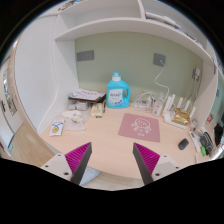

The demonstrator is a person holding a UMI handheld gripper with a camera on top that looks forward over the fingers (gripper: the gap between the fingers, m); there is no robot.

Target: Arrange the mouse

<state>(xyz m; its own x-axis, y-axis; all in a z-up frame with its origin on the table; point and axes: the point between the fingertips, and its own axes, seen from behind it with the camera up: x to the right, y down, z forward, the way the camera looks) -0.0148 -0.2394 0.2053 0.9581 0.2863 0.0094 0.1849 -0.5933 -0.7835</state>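
A pale wooden desk (100,150) fills a white-walled alcove, with a shelf (110,25) running across the wall above it. All places here are given from the pink mat (140,126), which lies flat on the desk a little right of centre and carries a faint printed figure. The gripper (112,158) hangs over the desk's near edge, short of the mat, its two fingers spread wide apart with nothing between them; the pink pads (78,155) face each other across bare wood. Behind the mat and to its left stands a blue bottle (118,92) with a white pump top, upright against the back wall. Further left of the mat, level with the bottle, sits a loose heap of packets (82,100) and small boxes, and nearer the desk's left end lies a white card (57,127) or packet, too small to read. Behind the mat to its right is a tangle of white cables (152,100), and beside that a yellowish item (181,116) whose nature cannot be made out. The mouse (183,143), a small dark oval, rests on the wood to the right of the mat, off its surface and well apart from the gripper's fingers. Two grey outlets (85,56) are set in the wall above.
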